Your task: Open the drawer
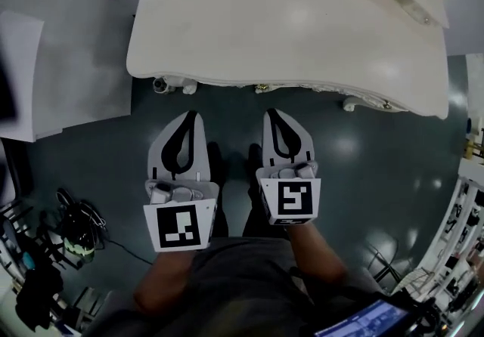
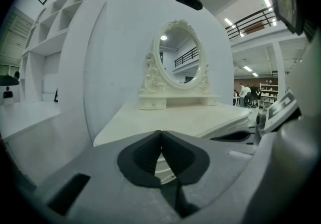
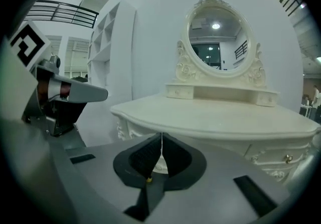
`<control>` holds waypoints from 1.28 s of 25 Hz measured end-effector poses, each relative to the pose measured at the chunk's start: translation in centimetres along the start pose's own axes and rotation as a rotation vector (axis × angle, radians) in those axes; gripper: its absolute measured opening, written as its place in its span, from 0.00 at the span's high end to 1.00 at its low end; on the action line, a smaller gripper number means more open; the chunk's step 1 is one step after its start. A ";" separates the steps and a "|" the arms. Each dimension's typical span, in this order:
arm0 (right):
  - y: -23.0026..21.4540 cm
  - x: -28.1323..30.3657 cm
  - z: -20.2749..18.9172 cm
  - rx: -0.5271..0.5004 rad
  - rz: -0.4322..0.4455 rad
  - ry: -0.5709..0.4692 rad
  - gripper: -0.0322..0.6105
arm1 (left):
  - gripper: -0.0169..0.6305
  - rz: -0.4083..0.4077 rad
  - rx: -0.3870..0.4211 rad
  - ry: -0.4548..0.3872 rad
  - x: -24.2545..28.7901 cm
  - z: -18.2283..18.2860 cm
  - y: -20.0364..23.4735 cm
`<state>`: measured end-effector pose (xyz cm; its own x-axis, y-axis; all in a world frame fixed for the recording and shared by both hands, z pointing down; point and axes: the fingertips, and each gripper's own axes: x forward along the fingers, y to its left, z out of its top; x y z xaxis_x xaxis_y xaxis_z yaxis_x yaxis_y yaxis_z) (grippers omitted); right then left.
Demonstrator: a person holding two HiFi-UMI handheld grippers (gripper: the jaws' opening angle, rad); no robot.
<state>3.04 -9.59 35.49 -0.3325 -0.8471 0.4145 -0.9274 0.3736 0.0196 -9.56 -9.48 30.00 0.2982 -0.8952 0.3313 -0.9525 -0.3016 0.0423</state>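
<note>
A cream dressing table (image 1: 287, 26) with a curved top fills the upper head view. Its carved front (image 3: 271, 155) carries a small drawer knob (image 3: 287, 158), seen low at the right in the right gripper view. Both grippers hang side by side over the dark floor, just short of the table's front edge and not touching it. My left gripper (image 1: 189, 118) is shut with nothing between its pads (image 2: 150, 152). My right gripper (image 1: 274, 115) is also shut and holds nothing (image 3: 161, 137). Each points toward the table's front, tilted slightly downward.
An oval mirror (image 3: 216, 42) in a carved frame stands at the table's back over two little drawers (image 3: 179, 91). White shelving (image 2: 55, 37) rises on the left. Cables and gear (image 1: 68, 237) lie on the floor at lower left, racks (image 1: 461, 230) at the right.
</note>
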 end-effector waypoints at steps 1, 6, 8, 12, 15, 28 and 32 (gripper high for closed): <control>0.0 0.4 -1.1 0.003 -0.001 0.014 0.93 | 0.95 -0.003 -0.001 0.007 0.2 -0.8 -0.1; -0.5 1.9 -4.4 0.018 -0.009 0.049 0.93 | 0.95 -0.017 -0.007 0.019 1.2 -3.2 -0.6; -0.9 2.7 -4.9 0.026 -0.018 0.047 0.93 | 0.95 -0.027 0.000 0.017 1.5 -3.6 -0.7; -1.6 4.0 -5.7 0.032 -0.029 0.039 0.92 | 0.95 -0.028 0.006 0.024 1.8 -4.3 -0.2; -1.8 4.8 -6.6 0.035 -0.027 0.043 0.71 | 0.95 -0.021 0.010 0.035 1.9 -4.9 0.4; -2.0 7.1 -8.9 0.056 -0.082 0.075 0.68 | 0.95 -0.001 0.011 0.075 1.4 -7.3 2.5; -0.8 7.4 -8.9 0.053 -0.081 0.077 0.69 | 0.95 0.014 0.010 0.083 0.1 -7.7 3.9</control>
<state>2.87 -12.83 46.60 -0.2442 -0.8414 0.4821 -0.9590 0.2834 0.0087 -13.70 -8.23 37.48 0.2780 -0.8695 0.4083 -0.9559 -0.2925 0.0279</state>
